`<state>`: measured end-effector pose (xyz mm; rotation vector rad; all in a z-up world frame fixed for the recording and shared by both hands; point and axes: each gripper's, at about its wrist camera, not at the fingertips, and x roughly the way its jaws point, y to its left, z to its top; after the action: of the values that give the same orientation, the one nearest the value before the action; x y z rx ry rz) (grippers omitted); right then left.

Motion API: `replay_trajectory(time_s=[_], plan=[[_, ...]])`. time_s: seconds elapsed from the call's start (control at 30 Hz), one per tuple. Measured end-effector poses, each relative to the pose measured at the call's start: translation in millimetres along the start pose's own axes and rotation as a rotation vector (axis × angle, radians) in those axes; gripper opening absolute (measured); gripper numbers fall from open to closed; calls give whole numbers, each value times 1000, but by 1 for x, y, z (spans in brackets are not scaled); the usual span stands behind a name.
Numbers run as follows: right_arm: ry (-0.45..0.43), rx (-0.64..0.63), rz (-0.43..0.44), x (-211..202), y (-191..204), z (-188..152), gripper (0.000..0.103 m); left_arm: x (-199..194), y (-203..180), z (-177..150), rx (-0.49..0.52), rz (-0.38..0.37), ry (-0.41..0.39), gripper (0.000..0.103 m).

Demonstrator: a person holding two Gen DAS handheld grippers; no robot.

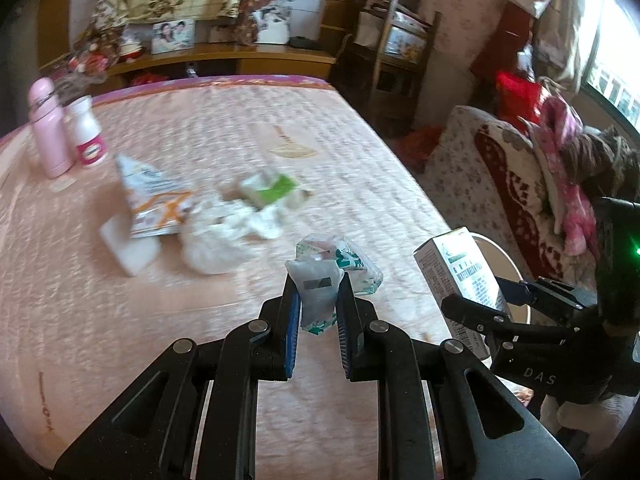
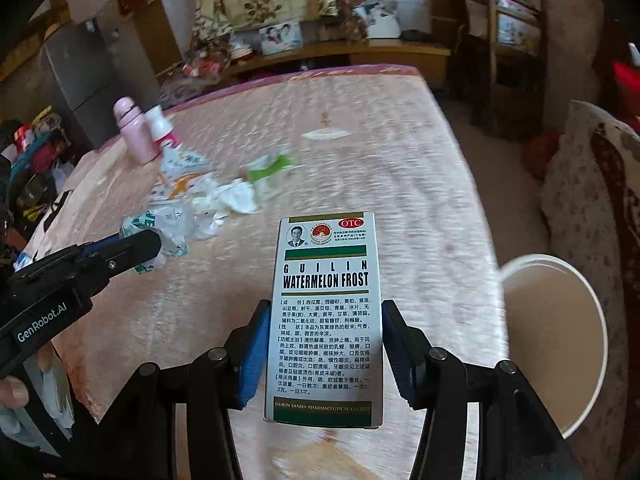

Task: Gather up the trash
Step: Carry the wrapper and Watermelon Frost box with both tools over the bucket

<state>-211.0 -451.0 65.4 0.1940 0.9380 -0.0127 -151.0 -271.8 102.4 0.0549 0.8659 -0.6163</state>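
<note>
My left gripper (image 1: 318,286) is shut on a crumpled white and green plastic wrapper (image 1: 354,262), held above the pink quilted bed (image 1: 224,128). In the right wrist view the same wrapper (image 2: 176,236) bulges from that left gripper (image 2: 154,242) at the left. My right gripper (image 2: 326,308) is shut on a white and green medicine box (image 2: 326,276), upright between the blue pads. The left wrist view shows this box (image 1: 456,264) at the right, in front of a round white bin (image 1: 506,258). That bin (image 2: 560,344) stands beside the bed, just right of the box.
More litter lies mid-bed: crumpled tissues (image 1: 224,236), a green and white carton (image 1: 272,190) and an orange-printed packet (image 1: 156,200). A pink flask (image 1: 46,128) and a white bottle (image 1: 88,136) stand at the far left. A cluttered sofa (image 1: 520,184) lines the right.
</note>
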Motion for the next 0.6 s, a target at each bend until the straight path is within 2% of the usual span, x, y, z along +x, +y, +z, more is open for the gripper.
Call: replay_trajectory(time_s=[0.6], plan=[[-28,209,-153,-44,-137,-38,52,53,-137,8,178,-149,79,14]])
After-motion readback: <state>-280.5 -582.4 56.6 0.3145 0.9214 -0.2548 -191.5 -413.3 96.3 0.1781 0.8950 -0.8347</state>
